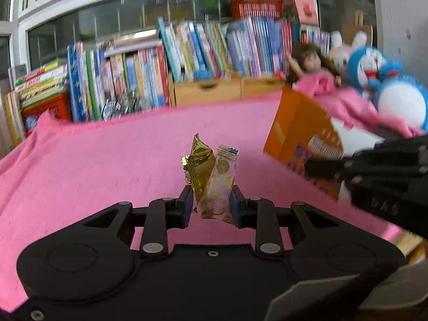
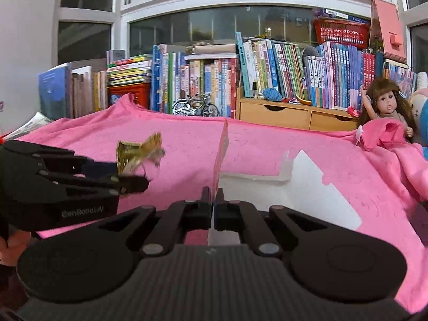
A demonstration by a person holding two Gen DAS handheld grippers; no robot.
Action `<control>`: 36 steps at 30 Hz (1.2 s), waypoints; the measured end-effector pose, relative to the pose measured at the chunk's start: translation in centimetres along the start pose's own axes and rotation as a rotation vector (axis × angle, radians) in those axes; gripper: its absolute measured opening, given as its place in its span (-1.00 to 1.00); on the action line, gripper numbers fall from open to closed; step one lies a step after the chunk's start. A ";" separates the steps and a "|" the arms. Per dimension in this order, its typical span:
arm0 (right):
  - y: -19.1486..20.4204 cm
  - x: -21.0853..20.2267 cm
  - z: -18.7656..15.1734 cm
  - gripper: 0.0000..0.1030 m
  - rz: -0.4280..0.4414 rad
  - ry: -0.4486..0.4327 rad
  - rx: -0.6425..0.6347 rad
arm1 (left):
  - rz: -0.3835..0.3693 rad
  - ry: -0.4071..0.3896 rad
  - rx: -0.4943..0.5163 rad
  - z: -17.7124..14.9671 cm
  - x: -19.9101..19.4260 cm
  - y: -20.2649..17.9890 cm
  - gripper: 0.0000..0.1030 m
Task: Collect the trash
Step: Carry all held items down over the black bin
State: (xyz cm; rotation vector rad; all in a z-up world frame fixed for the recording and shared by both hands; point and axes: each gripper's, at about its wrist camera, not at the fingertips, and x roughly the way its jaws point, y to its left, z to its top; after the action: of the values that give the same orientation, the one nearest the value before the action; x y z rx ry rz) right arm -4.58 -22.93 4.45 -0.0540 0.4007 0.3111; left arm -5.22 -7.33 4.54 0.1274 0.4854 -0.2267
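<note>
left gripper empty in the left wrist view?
No: the left gripper is shut on two crumpled snack wrappers, one gold foil and one pale printed, held above the pink cloth.

Evenly and brightly lit, softly, from windows [image 2: 203,26] behind. No hard shadows or glare. Strong fisheye bending at edges. Left view motion-blurred across books [image 1: 187,53] and doll [image 1: 310,64]; right view sharp.

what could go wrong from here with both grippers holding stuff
The left gripper pinches two crinkled wrappers, a gold foil one and a clear printed one, low down; one might slip out. The right gripper clamps only the thin edge of the orange-and-white cardboard box, which could tilt or drop.
</note>
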 end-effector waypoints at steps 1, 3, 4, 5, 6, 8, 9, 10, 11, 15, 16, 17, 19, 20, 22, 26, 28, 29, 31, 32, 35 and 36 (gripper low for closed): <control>0.4 -0.6 -0.4 -0.91 0.001 0.000 -0.003 | -0.001 0.004 -0.010 -0.8 -0.8 0.0 -0.47; 1.1 -1.9 -1.2 -0.91 0.011 0.000 -0.002 | -0.005 0.024 -0.010 -2.2 -2.2 -0.1 -0.47; 1.4 -2.4 -1.5 -0.91 0.013 0.000 0.000 | -0.001 0.033 -0.009 -2.9 -2.9 -0.1 -0.47; 1.8 -3.0 -1.9 -0.91 0.016 -0.002 0.000 | 0.003 0.040 -0.011 -3.6 -3.6 -0.2 -0.47; 2.1 -3.5 -2.1 -0.91 0.018 -0.003 0.000 | 0.000 0.045 -0.012 -4.2 -4.1 -0.1 -0.47; 2.6 -4.5 -2.6 -0.91 0.021 -0.006 -0.001 | -0.001 0.056 -0.024 -5.3 -5.3 -0.2 -0.47; 2.9 -4.9 -2.9 -0.91 0.022 -0.007 0.001 | -0.004 0.060 -0.026 -5.8 -5.9 -0.2 -0.47; 3.1 -5.3 -3.1 -0.91 0.024 -0.010 0.003 | -0.007 0.063 -0.026 -6.3 -6.4 -0.2 -0.47; 3.3 -5.7 -3.2 -0.91 0.024 -0.014 0.006 | -0.006 0.064 -0.024 -6.8 -6.9 -0.3 -0.47; 3.9 -7.3 -3.8 -0.91 0.044 -0.017 0.038 | -0.004 0.075 -0.027 -8.0 -8.3 -0.4 -0.47; 4.0 -7.6 -3.9 -0.91 0.054 -0.013 0.046 | -0.008 0.079 -0.032 -8.3 -8.6 -0.5 -0.47; 4.2 -7.9 -4.1 -0.91 0.061 -0.011 0.054 | -0.011 0.082 -0.035 -8.5 -8.7 -0.5 -0.47; 4.5 -8.5 -4.6 -0.91 0.075 -0.003 0.065 | -0.014 0.090 -0.039 -9.1 -9.2 -0.6 -0.46; 4.7 -8.8 -4.8 -0.91 0.079 0.002 0.072 | -0.015 0.095 -0.040 -9.2 -9.3 -0.6 -0.46; 4.8 -9.1 -5.4 -0.91 0.097 0.017 0.091 | -0.022 0.110 -0.049 -9.9 -9.6 -0.8 -0.46; 4.9 -9.5 -6.7 -0.91 0.117 0.048 0.135 | -0.036 0.147 -0.054 -11.1 -9.7 -1.1 -0.46; 4.9 -9.6 -7.4 -0.91 0.122 0.063 0.156 | -0.044 0.167 -0.048 -11.8 -9.6 -1.3 -0.46; 4.8 -9.6 -7.8 -0.92 0.124 0.072 0.171 | -0.047 0.176 -0.047 -12.1 -9.5 -1.5 -0.46; 4.7 -9.5 -8.5 -0.92 0.134 0.090 0.201 | -0.054 0.198 -0.044 -12.7 -9.4 -1.7 -0.46; 4.7 -9.4 -8.8 -0.92 0.138 0.099 0.216 | -0.057 0.207 -0.043 -13.0 -9.3 -1.8 -0.46; 4.8 -9.1 -9.9 -0.92 0.148 0.128 0.247 | -0.064 0.236 -0.041 -14.1 -9.1 -2.1 -0.46; 4.9 -8.9 -10.2 -0.92 0.146 0.137 0.251 | -0.066 0.246 -0.041 -14.4 -9.0 -2.2 -0.46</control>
State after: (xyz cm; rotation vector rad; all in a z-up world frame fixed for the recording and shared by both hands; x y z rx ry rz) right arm -17.73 -21.97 -1.44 0.2017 0.5789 0.4002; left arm -19.95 -5.25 -3.95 0.1000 0.7390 -0.2670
